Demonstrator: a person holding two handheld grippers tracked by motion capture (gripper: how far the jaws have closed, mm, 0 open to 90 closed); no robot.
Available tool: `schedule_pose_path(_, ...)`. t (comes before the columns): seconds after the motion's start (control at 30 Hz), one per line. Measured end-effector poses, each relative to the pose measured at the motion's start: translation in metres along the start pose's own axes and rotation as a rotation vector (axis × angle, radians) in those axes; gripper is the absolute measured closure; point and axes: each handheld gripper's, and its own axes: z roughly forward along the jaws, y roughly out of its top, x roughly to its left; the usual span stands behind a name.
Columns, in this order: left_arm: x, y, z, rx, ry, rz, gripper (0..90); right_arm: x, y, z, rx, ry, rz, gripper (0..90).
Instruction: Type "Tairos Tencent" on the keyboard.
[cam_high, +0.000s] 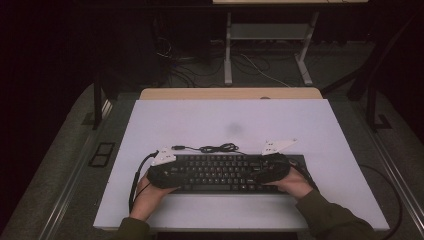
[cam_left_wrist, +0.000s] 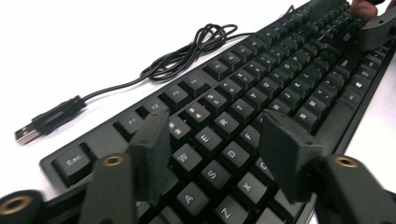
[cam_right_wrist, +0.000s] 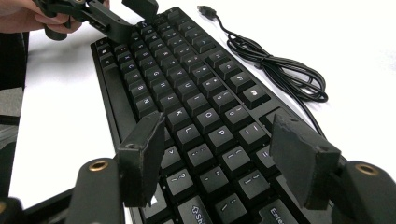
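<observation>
One black keyboard (cam_high: 220, 173) lies on the white table (cam_high: 320, 130), near its front edge. At the keyboard's left end hovers the left gripper (cam_left_wrist: 212, 154), jaws apart over the keys with nothing clamped; at its right end the right gripper (cam_right_wrist: 217, 156), likewise parted (two grippers in all). One coiled cable (cam_high: 217, 148) with its USB plug (cam_left_wrist: 28, 133) lies just behind the keyboard.

Keyboard (cam_high: 220, 172): black case, black keys, white legends.
Cable (cam_left_wrist: 187, 51): black, silver metal plug tip.
Table (cam_high: 310, 125): pale white top, tan wood edge at far side.
Left gripper (cam_left_wrist: 215, 154): black jaws, brass-coloured rivets; light grey plate on top.
Right gripper (cam_right_wrist: 219, 158): black jaws, same brass rivets, light grey plate.
Sleeves (cam_high: 330, 220): dark olive green.
Floor (cam_high: 65, 165): dark grey.
</observation>
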Motion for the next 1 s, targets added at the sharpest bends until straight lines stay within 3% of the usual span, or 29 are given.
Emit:
schedule_pose_path(0.23,0.0043,-0.0018,-0.0055,0.004,0.010,-0.004,60.9,0.0006,0.0010,0.0021,0.002,0.003,-0.005,35.6)
schedule_pose_path(0.63,0.0082,-0.0042,-0.0101,0.058,0.007,-0.005,87.8,0.0009,0.0009,0.0023,0.005,-0.005,-0.008,35.6)
schedule_pose_path(1.0,0.0089,-0.0065,-0.0069,0.095,0.005,-0.004,88.2,0.0012,0.0010,0.0023,0.004,-0.006,-0.007,35.6)
